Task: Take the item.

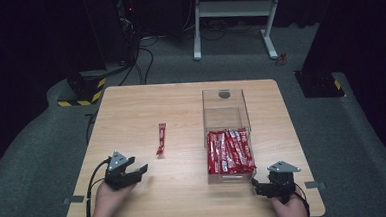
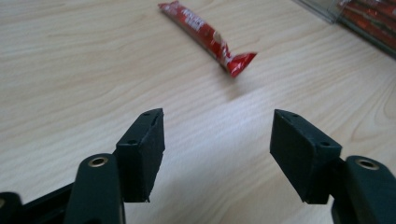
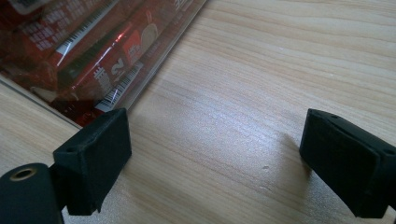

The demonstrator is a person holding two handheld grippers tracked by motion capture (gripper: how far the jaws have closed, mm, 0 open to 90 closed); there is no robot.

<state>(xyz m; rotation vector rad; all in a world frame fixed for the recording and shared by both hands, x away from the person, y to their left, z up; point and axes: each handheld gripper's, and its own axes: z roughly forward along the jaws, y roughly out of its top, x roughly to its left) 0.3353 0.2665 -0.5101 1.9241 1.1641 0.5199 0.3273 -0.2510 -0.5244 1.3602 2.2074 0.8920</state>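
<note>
A single red snack stick (image 1: pixel 161 138) lies on the wooden table (image 1: pixel 131 111), left of a clear plastic box (image 1: pixel 226 132) that holds several red sticks (image 1: pixel 230 151). My left gripper (image 1: pixel 140 172) rests near the front left, open, a short way before the loose stick (image 2: pixel 205 35); nothing is between its jaws, and its midpoint (image 2: pixel 217 154) is over bare wood. My right gripper (image 1: pixel 259 184) sits at the front right, just before the box's near right corner (image 3: pixel 93 70), open and empty, its midpoint (image 3: pixel 215 158) over bare wood.
The table stands on grey carpet. A white desk frame (image 1: pixel 233 16) and dark equipment with cables (image 1: pixel 127 32) are beyond the far edge. Bare wood lies between the loose stick and the box.
</note>
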